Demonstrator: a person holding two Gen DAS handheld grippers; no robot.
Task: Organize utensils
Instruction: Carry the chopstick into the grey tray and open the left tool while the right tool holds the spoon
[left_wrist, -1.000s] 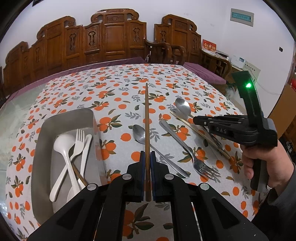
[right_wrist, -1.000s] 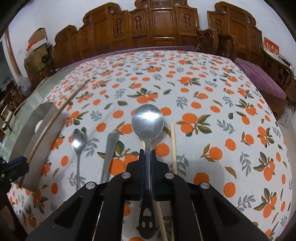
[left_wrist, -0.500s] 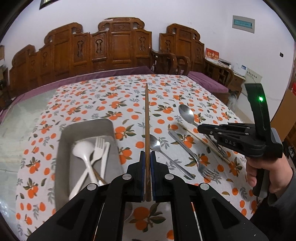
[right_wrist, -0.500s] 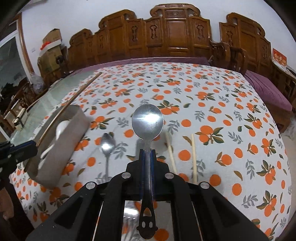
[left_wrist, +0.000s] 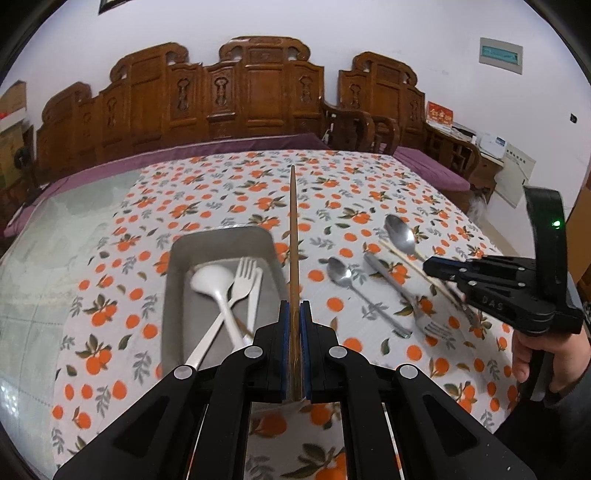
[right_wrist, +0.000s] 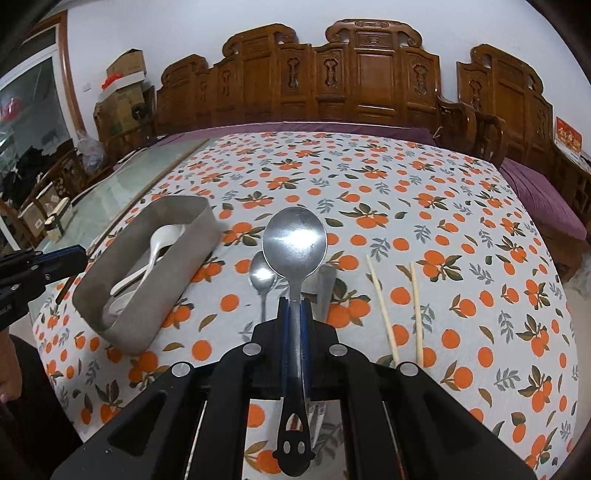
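My left gripper (left_wrist: 294, 314) is shut on a brown chopstick (left_wrist: 292, 236) that points forward, held above the table just right of the grey tray (left_wrist: 221, 236). The tray holds a white spoon (left_wrist: 212, 282) and white forks (left_wrist: 242, 284). My right gripper (right_wrist: 294, 306) is shut on a large metal spoon (right_wrist: 294, 240), held in the air; it also shows in the left wrist view (left_wrist: 430, 266). A small metal spoon (left_wrist: 341, 271), a metal fork (left_wrist: 430, 325) and two pale chopsticks (right_wrist: 384, 310) lie on the tablecloth. The tray (right_wrist: 173, 206) shows at the left of the right wrist view.
The table has an orange-print cloth (left_wrist: 351, 177) and a bare glass strip (left_wrist: 55, 236) at the left. Carved wooden chairs (left_wrist: 258, 92) stand behind it. A purple bench (right_wrist: 546, 192) is at the right.
Both grippers have risen and pulled back with their loads. The tray now sits closer to the middle of the left wrist view, the chopstick beside its right wall.
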